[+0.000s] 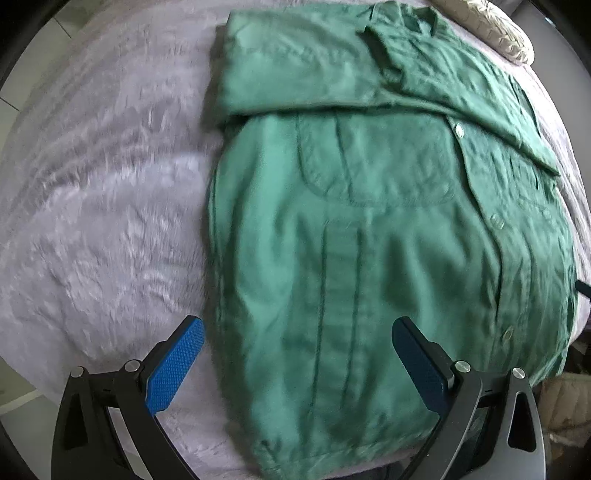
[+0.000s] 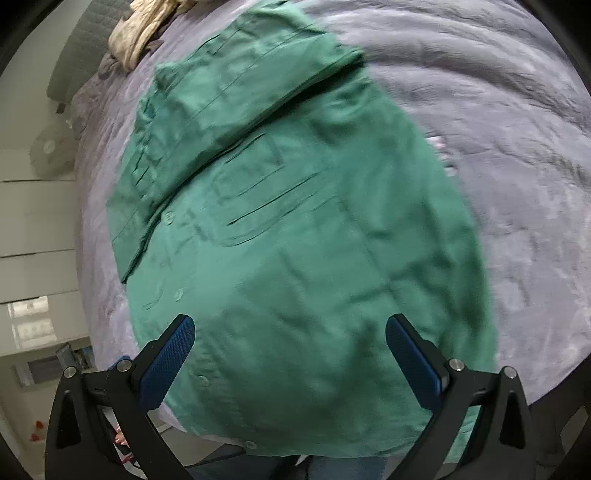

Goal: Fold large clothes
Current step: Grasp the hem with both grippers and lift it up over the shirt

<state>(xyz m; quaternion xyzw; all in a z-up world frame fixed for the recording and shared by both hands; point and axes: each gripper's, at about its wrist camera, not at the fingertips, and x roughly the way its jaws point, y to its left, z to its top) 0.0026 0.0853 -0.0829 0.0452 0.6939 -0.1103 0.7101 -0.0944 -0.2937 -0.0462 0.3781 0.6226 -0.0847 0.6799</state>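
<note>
The work appears to stand between folds: the green button-front cotton shirt point(image 1: 369, 229) already has its sleeves and sides turned in across the chest, and what seems left is the lengthwise fold that brings the hem up toward the collar. Neither tool has hold of the cloth. The left gripper point(image 1: 297, 365), at the bottom of the left wrist view, hangs over the near hem with its blue textured pads point(image 1: 173, 369) wide apart, one over the bedding and one over the shirt; the right gripper point(image 2: 290, 363), at the bottom of the right wrist view, likewise has its jaws spread and nothing between them. The next move, by this reading, calls for each gripper to drop to a hem corner, pinch through all the layers, then lift and carry the edge up evenly — a one-sided pinch would probably let the tucked sides slip out. The shirt lies front up on the pale lilac plush bedspread point(image 1: 96, 206), filling the centre and right of the left view and the middle of the right view, with its collar toward the top of both frames. A chest pocket and a line of pale buttons show; the folded sleeve forms a band across the upper part. A crumpled beige cloth point(image 2: 136, 33) sits beyond the collar, at the top of the frame.
</note>
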